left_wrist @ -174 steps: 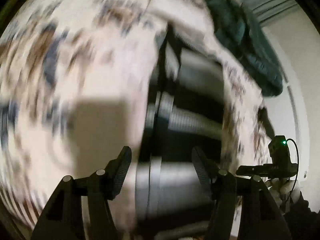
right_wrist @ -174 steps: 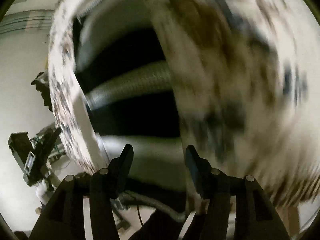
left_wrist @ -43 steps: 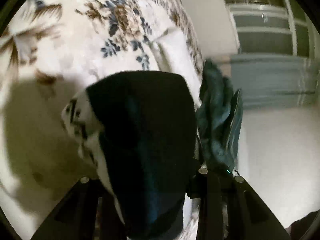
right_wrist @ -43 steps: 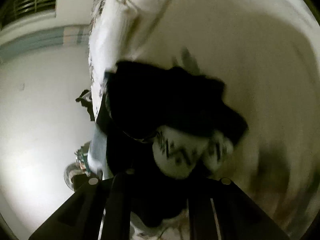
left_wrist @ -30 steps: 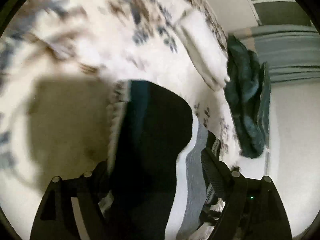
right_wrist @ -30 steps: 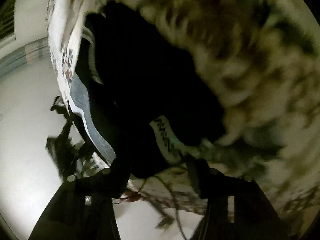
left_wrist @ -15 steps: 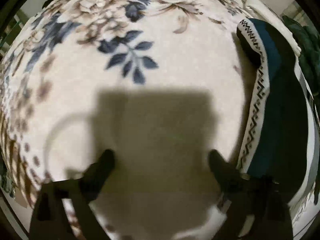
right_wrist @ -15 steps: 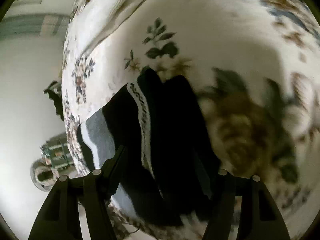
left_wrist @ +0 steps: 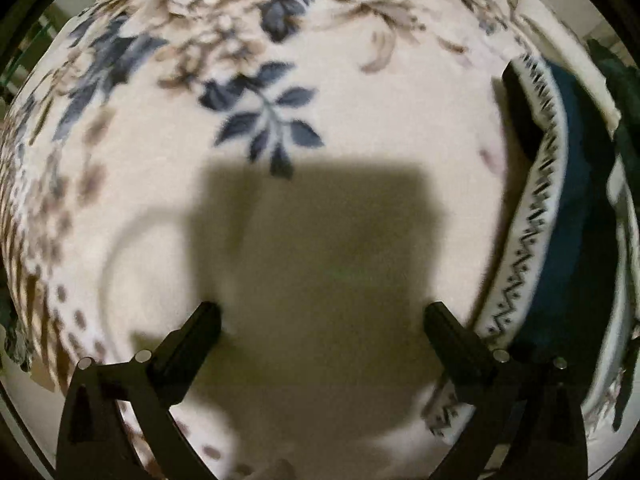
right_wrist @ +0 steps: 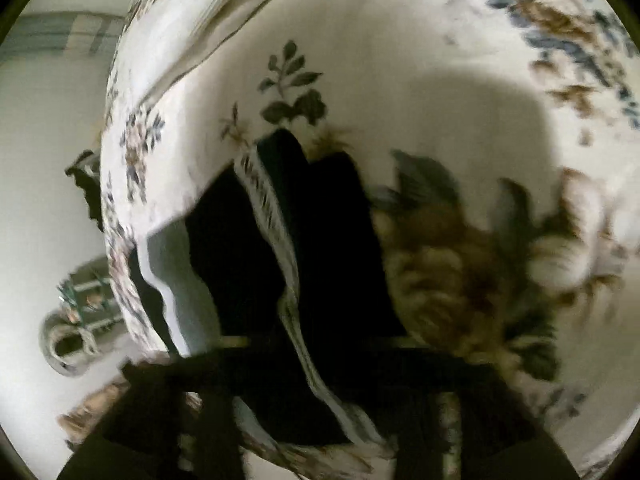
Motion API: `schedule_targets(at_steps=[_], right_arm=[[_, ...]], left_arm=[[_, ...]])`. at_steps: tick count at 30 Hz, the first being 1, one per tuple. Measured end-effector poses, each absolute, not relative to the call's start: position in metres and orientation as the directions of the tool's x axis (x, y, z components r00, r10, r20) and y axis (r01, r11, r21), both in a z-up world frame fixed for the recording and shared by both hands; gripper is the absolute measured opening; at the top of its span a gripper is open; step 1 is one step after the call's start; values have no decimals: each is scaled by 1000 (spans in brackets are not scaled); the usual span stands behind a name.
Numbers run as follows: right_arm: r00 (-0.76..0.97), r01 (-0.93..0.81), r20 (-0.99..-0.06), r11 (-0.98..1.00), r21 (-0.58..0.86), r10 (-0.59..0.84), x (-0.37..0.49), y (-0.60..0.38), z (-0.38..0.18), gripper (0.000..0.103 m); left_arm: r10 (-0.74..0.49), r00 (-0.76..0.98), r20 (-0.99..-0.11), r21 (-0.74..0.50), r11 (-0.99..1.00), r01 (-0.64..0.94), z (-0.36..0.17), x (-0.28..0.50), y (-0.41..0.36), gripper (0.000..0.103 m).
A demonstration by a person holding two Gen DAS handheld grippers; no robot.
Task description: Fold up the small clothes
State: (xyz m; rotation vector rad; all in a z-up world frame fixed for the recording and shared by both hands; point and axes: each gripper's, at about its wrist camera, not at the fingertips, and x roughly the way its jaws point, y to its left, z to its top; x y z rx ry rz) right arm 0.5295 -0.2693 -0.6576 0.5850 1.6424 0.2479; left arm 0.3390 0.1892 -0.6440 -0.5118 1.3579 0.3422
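On the floral blanket (left_wrist: 360,128), left gripper (left_wrist: 322,324) fingers spread wide, empty; right gripper (right_wrist: 320,364) too blurred, perhaps over the dark garment (right_wrist: 328,240).

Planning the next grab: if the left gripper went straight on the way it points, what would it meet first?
Most likely bare blanket. The left gripper is open, with only its own shadow on the floral fabric ahead. The dark garment with the zigzag trim lies off to its right, beside the right finger, not in line.

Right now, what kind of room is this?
Probably a bedroom. A floral blanket covers a soft surface like a bed, a dark garment with a patterned trim lies on it, and a pale pillow-like fold sits at its edge.
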Motion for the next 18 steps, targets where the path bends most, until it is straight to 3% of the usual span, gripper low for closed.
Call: schedule_targets(at_steps=[5,6,7,8,11,15,18], right_arm=[[-189,311,-789,798,516,584,475,-281,-699,69],[-181,353,-740,745,565,647,464,-282,-709,62],[-131,388,-701,687,615,701,457,-283,-711,13],[-82,416,-678,643,643,730,449,-285,-706,4],[32,422,-737,659,623,676,434,-300,-674,4],[-86,457,-806,743,490,585,428,-314,-685,5],[-143,341,-876,854,393,460,457,-297,-661,22]], left_arm=[[-53,237,-970,-181,809,-559,-617,321,201,103],[-61,242,-968,-192,800,-568,-613,317,202,103],[-71,247,-966,-205,793,-573,-611,316,203,103],[-89,254,-963,-227,780,-584,-609,314,204,103],[-175,310,-934,-332,743,-580,-597,301,189,103],[-248,334,-909,-398,753,-524,-605,311,160,103],[-278,355,-893,-430,762,-485,-606,309,153,103]])
